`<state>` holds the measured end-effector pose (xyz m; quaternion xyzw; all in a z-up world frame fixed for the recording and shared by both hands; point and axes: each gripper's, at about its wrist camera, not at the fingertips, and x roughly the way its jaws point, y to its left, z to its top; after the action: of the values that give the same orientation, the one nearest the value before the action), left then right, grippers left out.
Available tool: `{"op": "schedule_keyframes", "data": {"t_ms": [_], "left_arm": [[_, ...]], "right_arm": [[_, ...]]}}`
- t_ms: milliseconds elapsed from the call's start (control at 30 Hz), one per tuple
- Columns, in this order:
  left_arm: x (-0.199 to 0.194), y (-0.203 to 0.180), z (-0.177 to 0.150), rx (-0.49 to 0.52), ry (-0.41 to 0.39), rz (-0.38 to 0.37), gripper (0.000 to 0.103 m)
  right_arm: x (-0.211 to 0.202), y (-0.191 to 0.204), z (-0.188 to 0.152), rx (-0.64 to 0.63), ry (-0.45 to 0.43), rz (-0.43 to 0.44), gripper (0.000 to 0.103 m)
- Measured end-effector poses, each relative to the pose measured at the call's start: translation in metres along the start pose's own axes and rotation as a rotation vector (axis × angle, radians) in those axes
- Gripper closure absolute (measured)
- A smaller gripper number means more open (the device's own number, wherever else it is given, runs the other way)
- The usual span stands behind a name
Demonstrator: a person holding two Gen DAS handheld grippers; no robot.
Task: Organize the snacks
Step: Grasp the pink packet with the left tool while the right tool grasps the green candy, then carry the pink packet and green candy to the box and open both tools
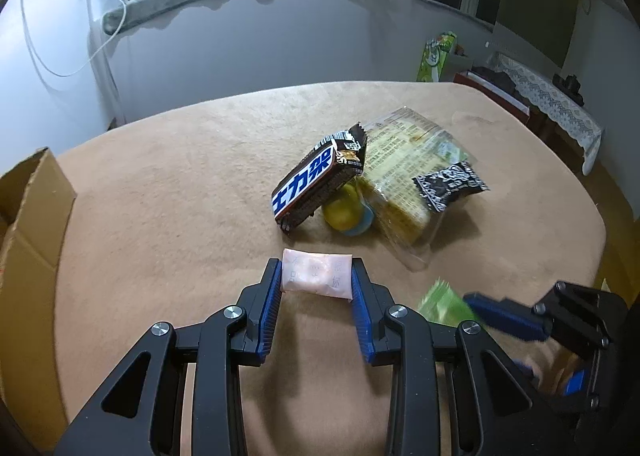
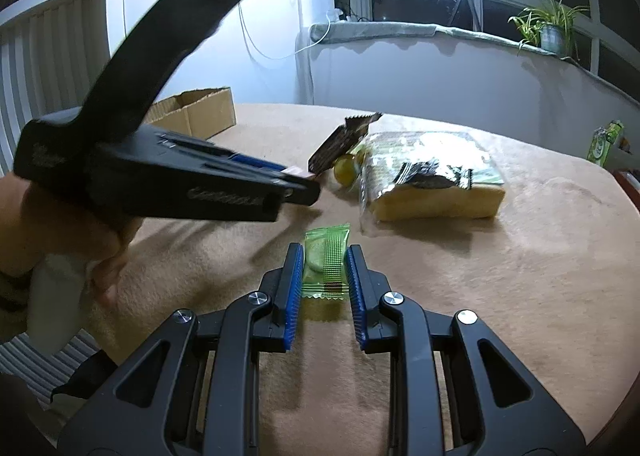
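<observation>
My left gripper (image 1: 317,274) is shut on a pink snack packet (image 1: 317,275), held between its blue pads just above the tan table cloth (image 1: 160,196). My right gripper (image 2: 325,259) is shut on a green snack packet (image 2: 326,262); it shows blurred at the lower right of the left wrist view (image 1: 444,304). Beyond lies a pile: a Snickers bar (image 1: 318,181) leaning on a yellow round snack (image 1: 346,210), a large clear bag of yellow cakes (image 1: 404,176), and a small black packet (image 1: 450,184) on top.
An open cardboard box (image 1: 28,208) stands at the table's left edge, also seen in the right wrist view (image 2: 196,112). The left gripper's body and the hand holding it (image 2: 160,176) cross the right view's left half. A wall and window sill run behind the table.
</observation>
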<state>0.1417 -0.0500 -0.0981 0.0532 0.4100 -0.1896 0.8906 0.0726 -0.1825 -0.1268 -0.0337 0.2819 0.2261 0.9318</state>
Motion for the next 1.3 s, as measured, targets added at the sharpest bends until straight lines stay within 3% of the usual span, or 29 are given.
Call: {"op": "schedule_keyframes", "data": {"t_ms": [667, 1067, 1300], "left_arm": [[-0.105, 0.029, -0.034, -0.08, -0.186, 0.061, 0.072], [-0.161, 0.107, -0.075, -0.23, -0.288, 0.158, 0.072], [-0.18, 0.141, -0.084, -0.235, -0.324, 0.245, 0.072]], "right_arm": [[-0.053, 0.03, 0.023, -0.084, -0.077, -0.091, 0.08], [-0.041, 0.105, 0.054, -0.228, -0.091, -0.048, 0.08], [-0.017, 0.151, 0.076, -0.307, -0.097, 0.006, 0.08]]}}
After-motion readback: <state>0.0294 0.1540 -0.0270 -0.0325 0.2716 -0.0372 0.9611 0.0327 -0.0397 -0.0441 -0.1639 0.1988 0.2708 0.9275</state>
